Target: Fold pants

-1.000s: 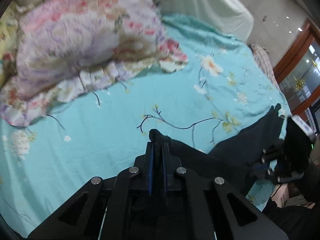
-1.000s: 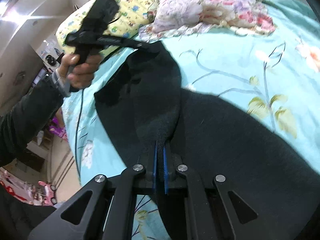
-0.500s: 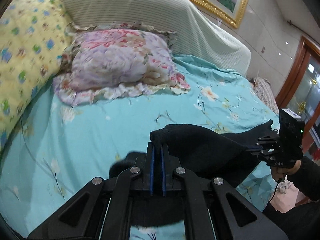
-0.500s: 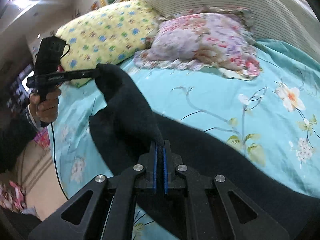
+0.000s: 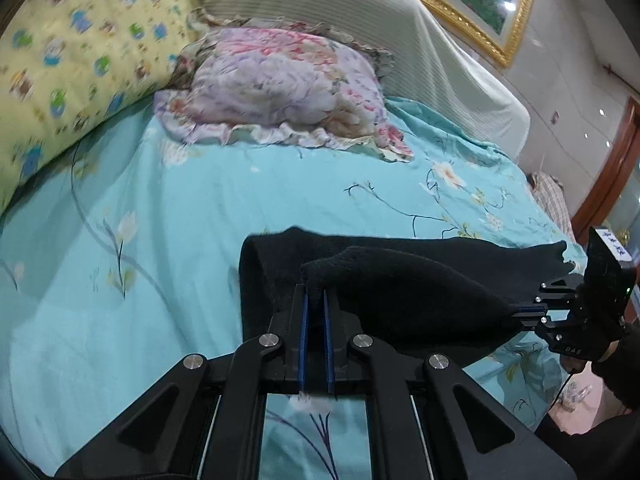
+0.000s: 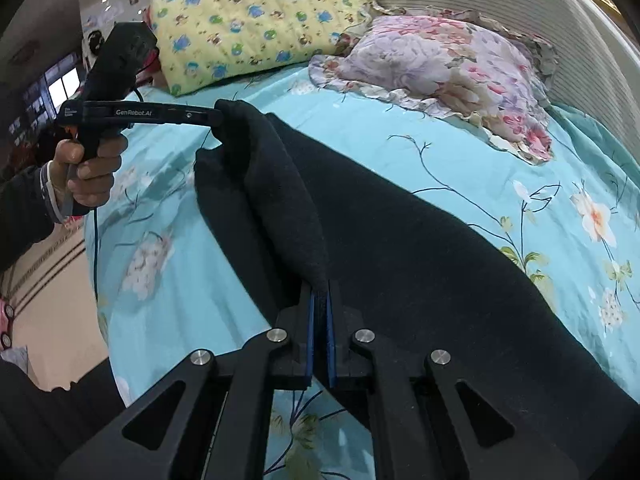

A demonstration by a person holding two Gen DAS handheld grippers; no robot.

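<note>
- Bed sheet (image 5: 200, 208): turquoise with a floral branch print, and it fills most of both of my wrist views.
- Headboard (image 5: 360, 20): covered in pale ribbed cloth; above it sits the gilt frame of a painting (image 5: 472, 12).
- Yellow pillow (image 6: 248, 12) with small cartoon prints lies at the head of the bed; the frilled floral pillow (image 6: 440, 64) is just beside it.
- Black pants (image 6: 400, 248): lying across the sheet, one edge lifted off the bed and stretched between my two tools.
- Left gripper (image 5: 314, 300): jaws pinched closed on a fold of the pants edge. Its side reads "GenRobot.AI" in the right wrist view; smaller print beside that is too small to read.
- Right gripper (image 6: 320, 300): blue pads (image 6: 330, 340) clamped on the raised ridge of pants fabric.
- Hand (image 6: 88, 164) in a dark sleeve grips the left tool's handle.
- White label on the right tool's rear: blurred, unreadable.
</note>
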